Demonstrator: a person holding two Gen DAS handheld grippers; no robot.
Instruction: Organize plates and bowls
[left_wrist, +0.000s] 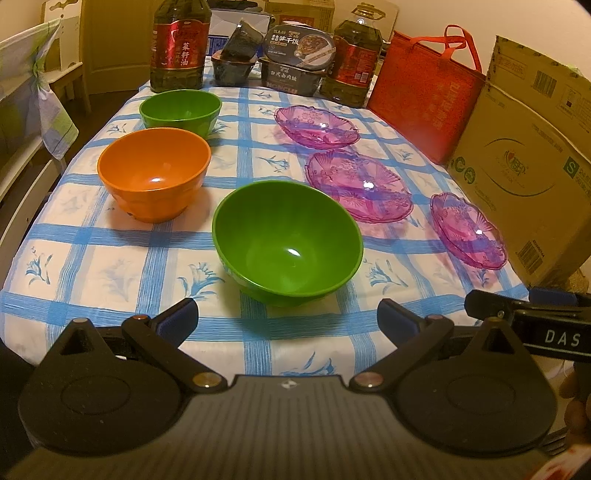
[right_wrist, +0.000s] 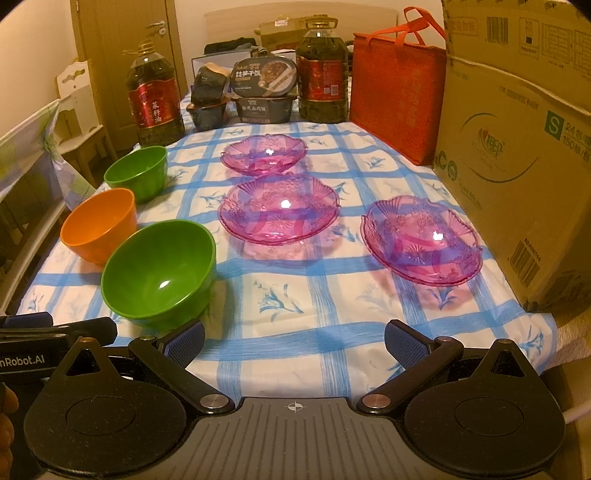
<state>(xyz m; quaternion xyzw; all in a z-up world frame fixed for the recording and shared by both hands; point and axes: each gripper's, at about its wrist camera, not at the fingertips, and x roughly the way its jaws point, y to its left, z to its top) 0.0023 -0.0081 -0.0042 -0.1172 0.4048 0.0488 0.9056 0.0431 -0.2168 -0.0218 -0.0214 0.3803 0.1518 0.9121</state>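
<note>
**Risks before first grasp: bowls and plates all separate**

Near green bowl (left_wrist: 288, 242) is the landmark. Orange bowl (left_wrist: 154, 172) and far green bowl (left_wrist: 181, 110) lie beyond-left of it; three purple plates (right_wrist: 277, 208) to its right.

Left gripper (left_wrist: 288, 317) and right gripper (right_wrist: 294, 341) are spread wide and empty.

Risks: thin plate rims may slip; slick bowl may skid.

Left table edge is cropped.
</note>
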